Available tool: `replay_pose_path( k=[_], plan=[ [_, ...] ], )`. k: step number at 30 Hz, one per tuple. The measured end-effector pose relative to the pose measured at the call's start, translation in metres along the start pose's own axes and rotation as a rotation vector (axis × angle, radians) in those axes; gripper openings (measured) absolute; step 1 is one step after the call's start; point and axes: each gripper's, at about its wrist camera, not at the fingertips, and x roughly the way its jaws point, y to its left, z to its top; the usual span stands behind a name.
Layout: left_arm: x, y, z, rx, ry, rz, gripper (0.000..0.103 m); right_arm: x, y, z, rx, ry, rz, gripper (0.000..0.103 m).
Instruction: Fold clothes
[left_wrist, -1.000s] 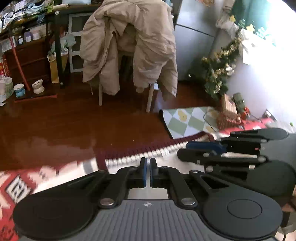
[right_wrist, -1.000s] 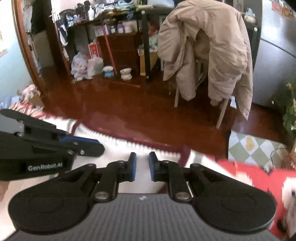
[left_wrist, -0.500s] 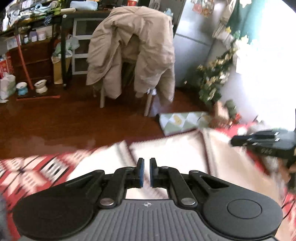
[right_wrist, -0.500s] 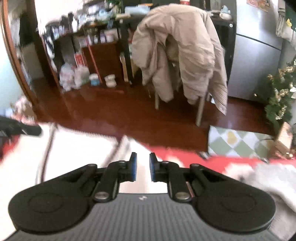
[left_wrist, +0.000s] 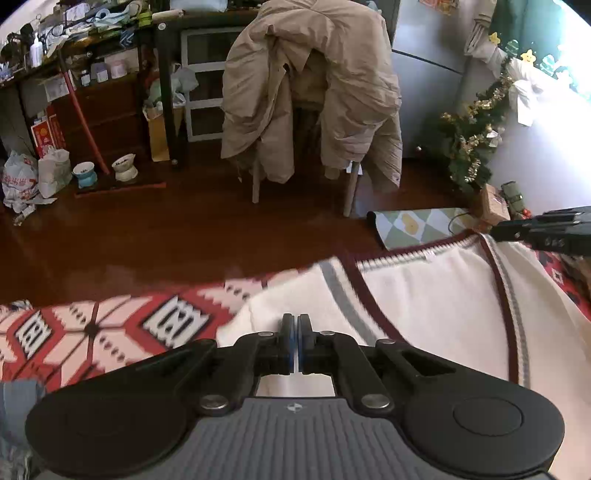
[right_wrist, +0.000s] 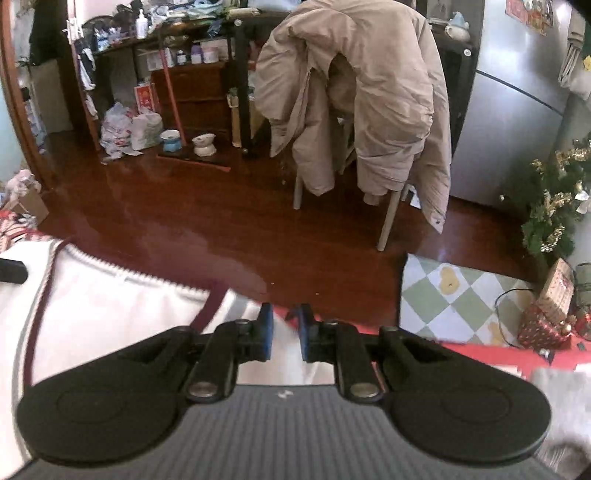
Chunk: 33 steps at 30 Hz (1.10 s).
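Now we see the two hand-held grippers well apart, where a second ago they sat side by side over the garment's striped hem. The cream knit garment (left_wrist: 424, 306), trimmed with maroon and grey stripes, is drawn out wide between them and lies across a red patterned blanket (left_wrist: 92, 332) at the near edge of the dark wooden floor (left_wrist: 184, 236). The left hand-held gripper (left_wrist: 294, 341) has its blue pads almost pressed together, with cream cloth right at its tips; it appears to be pinching a fold of the garment, though the cloth inside the jaws is barely visible. The right hand-held gripper (right_wrist: 284, 332) has a narrow gap between its pads, with pale fabric lying in that gap, so we read it as clamped on the garment's other side (a judgement, since the pad contact is partly hidden). In the left view the right tool shows only as a dark tip at the far right edge. We take this spreading as the flattening step before any fold is made, so the task looks early. As for containers, two small bowls (right_wrist: 186, 142) stand on the floor by the far shelves and we cannot see what is in them; white plastic bags (right_wrist: 129, 129) beside them look full. A beige coat (left_wrist: 314, 85) hangs over a chair behind.
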Motion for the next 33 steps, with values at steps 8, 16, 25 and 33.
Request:
replay_pose_path(
  k=[8,16,25,33],
  plan=[
    [-0.025,0.004,-0.017,-0.035,-0.001,-0.035,0.002,-0.062,-0.019,-0.016,0.080,0.019,0.098,0.003],
    [-0.039,-0.001,-0.041,0.022,0.045,-0.038,0.001,-0.076,0.005,-0.065,-0.030,0.105,0.075,0.000],
    [-0.032,0.000,-0.036,0.011,0.047,-0.036,0.002,-0.025,-0.013,-0.017,0.078,0.036,0.001,0.000],
    [-0.037,0.008,-0.042,-0.032,0.033,-0.071,0.000,-0.049,-0.050,-0.005,0.230,-0.017,0.036,0.002]
  ],
)
